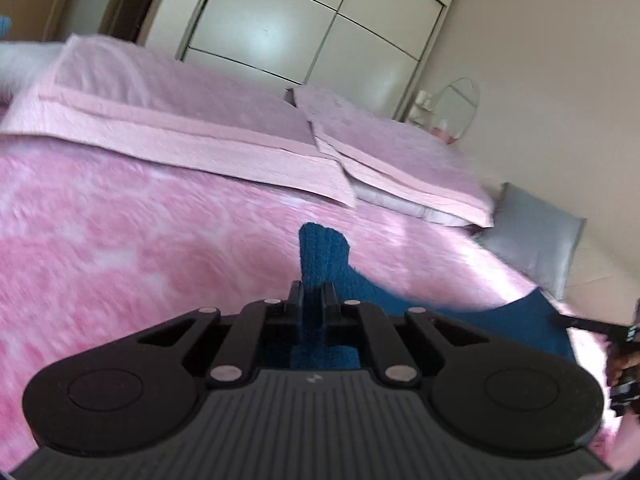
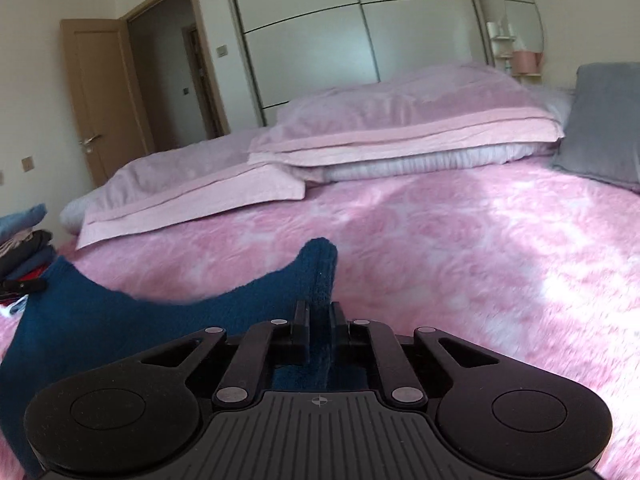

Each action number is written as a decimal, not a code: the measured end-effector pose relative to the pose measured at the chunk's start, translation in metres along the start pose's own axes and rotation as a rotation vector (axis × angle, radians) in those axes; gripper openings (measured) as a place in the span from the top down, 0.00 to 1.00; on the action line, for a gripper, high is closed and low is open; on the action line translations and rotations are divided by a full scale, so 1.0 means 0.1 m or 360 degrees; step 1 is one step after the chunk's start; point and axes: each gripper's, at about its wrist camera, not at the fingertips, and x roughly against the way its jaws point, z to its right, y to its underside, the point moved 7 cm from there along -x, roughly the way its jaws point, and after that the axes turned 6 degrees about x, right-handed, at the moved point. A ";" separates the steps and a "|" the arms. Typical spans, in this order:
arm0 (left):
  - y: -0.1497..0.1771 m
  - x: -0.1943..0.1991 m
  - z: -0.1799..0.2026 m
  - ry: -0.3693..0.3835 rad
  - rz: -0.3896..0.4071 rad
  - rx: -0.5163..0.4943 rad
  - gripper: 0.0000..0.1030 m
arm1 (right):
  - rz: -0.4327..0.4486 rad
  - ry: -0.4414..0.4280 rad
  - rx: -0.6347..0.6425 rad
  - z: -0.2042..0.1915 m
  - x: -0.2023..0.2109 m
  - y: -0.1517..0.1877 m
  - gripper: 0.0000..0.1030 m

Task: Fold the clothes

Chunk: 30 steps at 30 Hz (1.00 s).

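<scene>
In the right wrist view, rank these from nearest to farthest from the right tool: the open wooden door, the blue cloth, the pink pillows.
1. The blue cloth: clamped in the right tool, trailing off to the left.
2. The pink pillows: ahead, across the pink bedspread at the head of the bed.
3. The wooden door: beyond the bed, upper left, beside the wardrobe.

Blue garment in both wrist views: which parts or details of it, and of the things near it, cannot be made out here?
- Blue garment: its kind and whole shape; the right claw body covers the lower part, and the left edge cuts it.
- Same garment, left wrist view: the left claw hides the pinched fabric.
- Clothes pile: cut by the left edge, items unclear.
- Shelf items: too small, blurred.
</scene>
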 end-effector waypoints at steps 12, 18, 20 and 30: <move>0.25 -0.65 -0.31 -0.0248 -0.0256 0.0028 0.94 | -0.0292 0.0173 -0.0083 0.20 -0.73 0.31 0.93; 0.11 -0.51 -0.20 -0.0516 -0.0155 -0.0087 0.85 | -0.0340 0.0334 -0.0062 0.19 -0.60 0.16 0.47; 0.02 -0.47 0.00 -0.0518 -0.0092 -0.0150 0.85 | -0.0227 0.0425 0.0018 0.09 -0.47 -0.02 0.48; 0.59 -1.35 0.90 -0.0298 -0.0431 -0.0468 0.85 | -0.0337 0.0199 0.0376 -0.95 -1.11 0.11 0.48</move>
